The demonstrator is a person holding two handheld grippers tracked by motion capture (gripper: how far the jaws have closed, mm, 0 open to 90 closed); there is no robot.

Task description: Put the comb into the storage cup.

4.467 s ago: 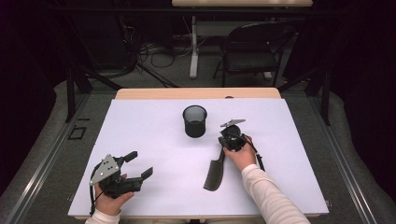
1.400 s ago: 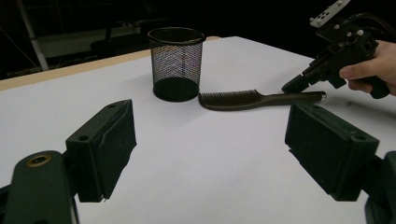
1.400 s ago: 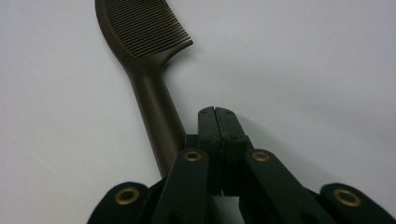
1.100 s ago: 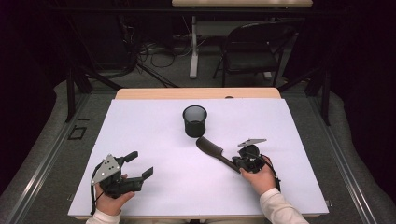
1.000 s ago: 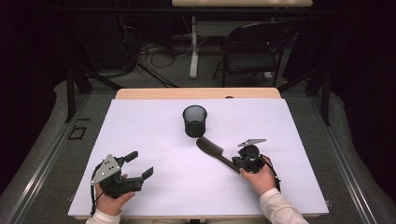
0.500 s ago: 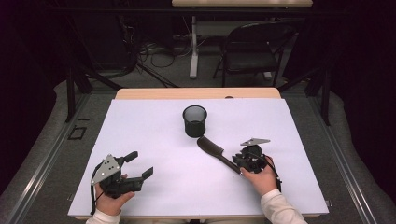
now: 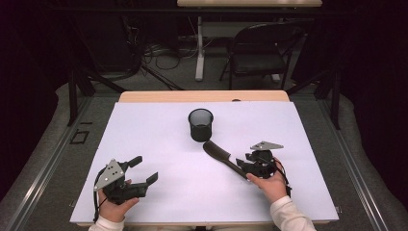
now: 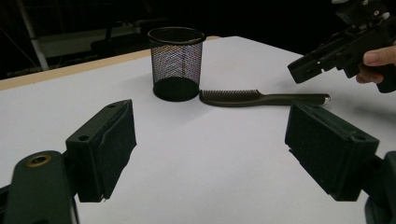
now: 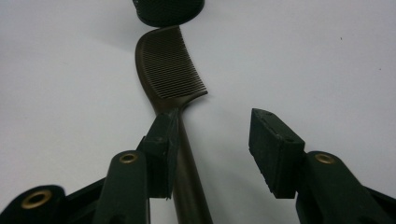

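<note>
While the comb [image 7: 224, 158] lies flat, its handle running from the cup [image 7: 200, 124] toward the right gripper [image 9: 212, 140], that hand is nearer. Its jaws have just been opening, handle loose between them. The left gripper [image 7: 144, 169] rests open, well apart.

My dark brown plastic comb [image 9: 170, 74] shows fine parallel teeth. At its twelve o'clock stands the black wire-mesh cylindrical cup [image 7: 200, 124], cross-hatched. The flat white table sheet [image 7: 159, 144] is plain, edged in pale wood at twelve o'clock.
</note>
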